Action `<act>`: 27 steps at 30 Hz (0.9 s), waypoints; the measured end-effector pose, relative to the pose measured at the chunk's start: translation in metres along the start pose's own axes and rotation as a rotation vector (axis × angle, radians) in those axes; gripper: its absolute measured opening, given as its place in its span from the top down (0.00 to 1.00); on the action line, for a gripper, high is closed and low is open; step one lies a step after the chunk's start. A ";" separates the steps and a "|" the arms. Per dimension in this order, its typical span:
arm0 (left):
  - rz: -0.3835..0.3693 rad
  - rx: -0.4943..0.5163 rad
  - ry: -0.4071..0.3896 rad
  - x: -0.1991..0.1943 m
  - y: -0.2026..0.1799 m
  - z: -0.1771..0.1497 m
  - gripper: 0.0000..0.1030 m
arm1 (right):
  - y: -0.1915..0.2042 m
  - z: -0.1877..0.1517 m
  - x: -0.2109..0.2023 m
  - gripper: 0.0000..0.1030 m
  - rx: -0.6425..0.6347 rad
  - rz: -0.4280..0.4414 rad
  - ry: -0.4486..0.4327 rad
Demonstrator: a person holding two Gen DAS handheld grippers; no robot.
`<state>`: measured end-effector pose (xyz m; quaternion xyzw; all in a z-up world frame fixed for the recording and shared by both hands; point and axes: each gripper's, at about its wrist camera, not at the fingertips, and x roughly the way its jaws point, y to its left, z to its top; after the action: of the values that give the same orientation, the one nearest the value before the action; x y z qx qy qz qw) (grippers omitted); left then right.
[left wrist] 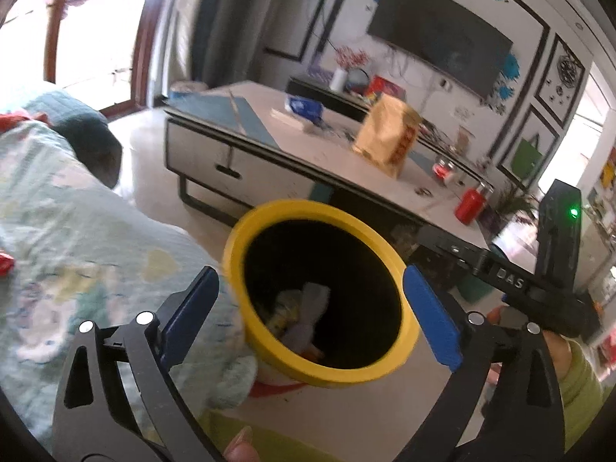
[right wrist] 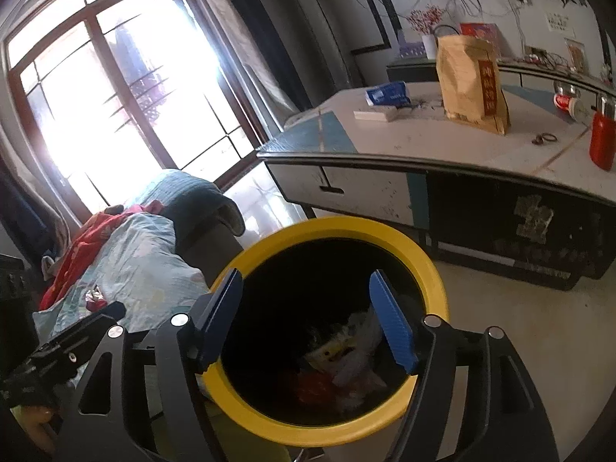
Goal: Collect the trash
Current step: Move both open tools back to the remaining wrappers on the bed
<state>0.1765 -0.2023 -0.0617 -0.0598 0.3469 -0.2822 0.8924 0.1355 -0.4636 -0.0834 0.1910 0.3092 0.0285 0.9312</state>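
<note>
Both hand-held grippers are hanging over the bin (left wrist: 321, 375), pointing down into its mouth.

Left hand-held gripper (left wrist: 312, 308): jaws standing very wide, the blue fingers (left wrist: 431, 315) straddling the yellow rim, nothing between them, no contact with the bin visible. In the right wrist view this gripper is showing only as a dark body at the lower left edge.

Right hand-held gripper (right wrist: 312, 315): jaws standing partly apart, blue pads (right wrist: 392, 319) empty, both over the dark opening of the bin (right wrist: 246, 419). In the left wrist view its black body is crossing at the right edge; its jaws are out of that view.

Trash (right wrist: 346, 354): lying at the bottom of the bin, a crumpled pale wrapper, a yellowish piece and something red beside them. The left wrist view is showing the same heap (left wrist: 304, 315), blurred; single items cannot be told apart there.

Bin position: standing on the floor, just beside a sofa under a pale patterned blanket (left wrist: 77, 238), and near a low surface (right wrist: 442, 146).

On the surface: a tan paper bag (right wrist: 471, 81) standing upright, a blue packet (right wrist: 387, 92), a red bottle (right wrist: 602, 140) toward the right end.

Red bits (left wrist: 5, 263) are lying on the blanket, well apart from the bin.
</note>
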 end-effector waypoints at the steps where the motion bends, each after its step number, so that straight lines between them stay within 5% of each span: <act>1: 0.015 -0.005 -0.015 -0.004 0.002 0.001 0.11 | 0.003 0.001 -0.002 0.35 -0.007 0.002 -0.007; 15: 0.191 -0.092 -0.211 -0.079 0.045 0.006 0.11 | 0.071 -0.001 -0.016 0.34 -0.164 0.086 -0.051; 27: 0.290 -0.149 -0.286 -0.128 0.078 -0.001 0.11 | 0.128 -0.015 -0.019 0.34 -0.276 0.152 -0.039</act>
<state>0.1353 -0.0676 -0.0107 -0.1142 0.2416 -0.1131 0.9570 0.1197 -0.3430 -0.0357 0.0846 0.2688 0.1375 0.9496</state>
